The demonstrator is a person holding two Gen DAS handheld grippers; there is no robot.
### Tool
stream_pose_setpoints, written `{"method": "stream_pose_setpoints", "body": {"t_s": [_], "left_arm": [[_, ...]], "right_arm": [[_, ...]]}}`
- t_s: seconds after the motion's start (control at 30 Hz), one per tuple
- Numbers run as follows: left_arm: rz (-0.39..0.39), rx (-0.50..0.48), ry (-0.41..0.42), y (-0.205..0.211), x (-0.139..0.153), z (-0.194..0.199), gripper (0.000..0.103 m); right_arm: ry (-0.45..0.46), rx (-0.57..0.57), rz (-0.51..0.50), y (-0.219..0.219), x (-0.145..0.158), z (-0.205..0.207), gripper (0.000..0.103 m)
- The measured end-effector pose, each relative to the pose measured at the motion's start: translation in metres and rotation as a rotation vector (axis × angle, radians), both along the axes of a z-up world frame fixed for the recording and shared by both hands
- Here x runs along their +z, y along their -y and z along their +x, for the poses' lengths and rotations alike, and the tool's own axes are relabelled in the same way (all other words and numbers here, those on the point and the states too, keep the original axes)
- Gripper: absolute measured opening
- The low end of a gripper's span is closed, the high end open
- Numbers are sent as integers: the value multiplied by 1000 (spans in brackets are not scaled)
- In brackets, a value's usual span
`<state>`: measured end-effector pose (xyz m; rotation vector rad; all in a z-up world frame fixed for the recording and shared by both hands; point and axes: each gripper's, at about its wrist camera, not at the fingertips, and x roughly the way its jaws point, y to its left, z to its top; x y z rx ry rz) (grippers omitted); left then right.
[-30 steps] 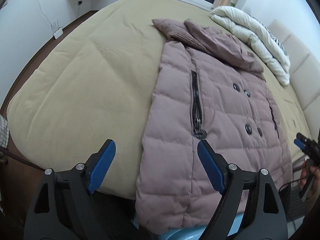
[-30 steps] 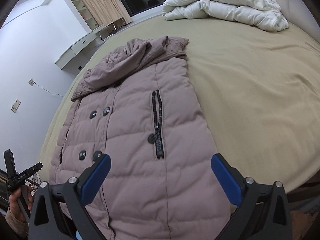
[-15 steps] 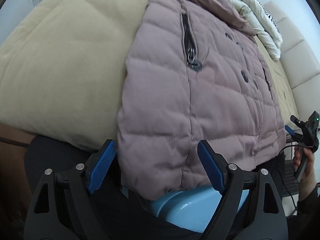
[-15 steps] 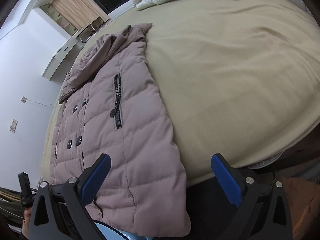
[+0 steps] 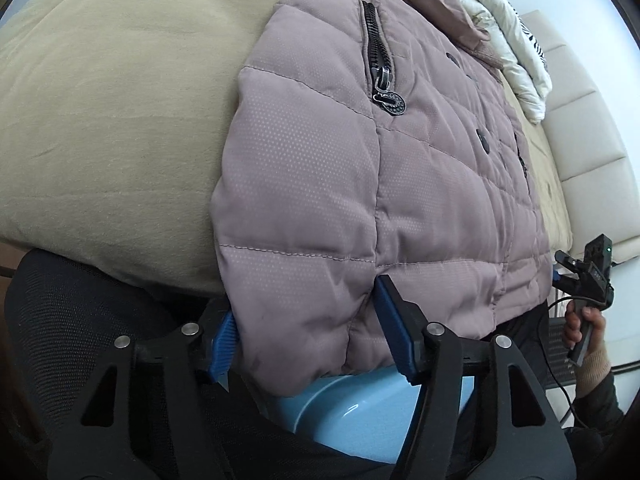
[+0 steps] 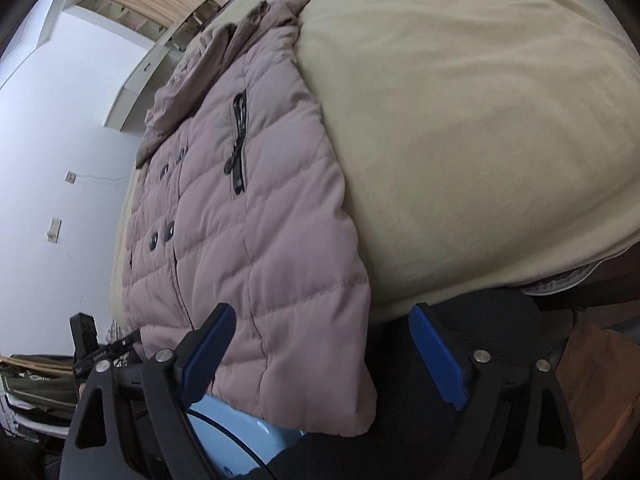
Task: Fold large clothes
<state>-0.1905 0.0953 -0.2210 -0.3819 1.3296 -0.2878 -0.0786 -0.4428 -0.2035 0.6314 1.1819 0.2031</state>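
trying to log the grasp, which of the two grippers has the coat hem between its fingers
The left gripper: its blue fingers straddle a bunched corner of the puffer coat hem. The right gripper hangs open with only the hem's corner before it.

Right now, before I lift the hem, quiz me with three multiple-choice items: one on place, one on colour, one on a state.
1. Where does the puffer jacket hem hang?
A. over the bed edge, above a blue basin
B. flat mid-bed
C. on the floor

2. What colour are the pads on the tongs?
A. red
B. blue
C. yellow

3. How do the left tongs stand?
A. open, away from the jacket
B. hidden
C. narrowed around the hem corner

Answers: 1 A, the hem droops past the mattress edge over the basin. 2 B, both views show blue pads. 3 C, padding bulges between the pads; the right tongs stand open.
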Motion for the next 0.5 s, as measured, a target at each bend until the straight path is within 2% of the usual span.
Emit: {"method": "stream_pose_setpoints", "body": {"t_s": [0.13, 0.2, 0.27, 0.33, 0.4, 0.47, 0.5], "left_arm": [[-6, 1, -17, 5, -3, 3, 60], [-13, 9, -27, 6, -5, 4, 60], [-12, 12, -32, 6, -6, 4, 60], [-2, 4, -39, 8, -7, 5, 60], [6, -11, -35, 11, -5, 4, 51], [10, -27, -36, 15, -4, 3, 33], [17, -33, -38, 16, -3, 3, 31]], "right_arm": [[-72, 56, -20, -5, -15, 4, 82], [-76, 66, -9, -5, -19, 6, 81], [-94, 72, 12, -5, -22, 8, 70], [-107, 95, 14, -6, -24, 8, 68], [-116, 117, 26, -7, -23, 7, 57], [-116, 131, 64, -8, -22, 7, 33], [-117, 135, 81, -12, -22, 7, 29]]}}
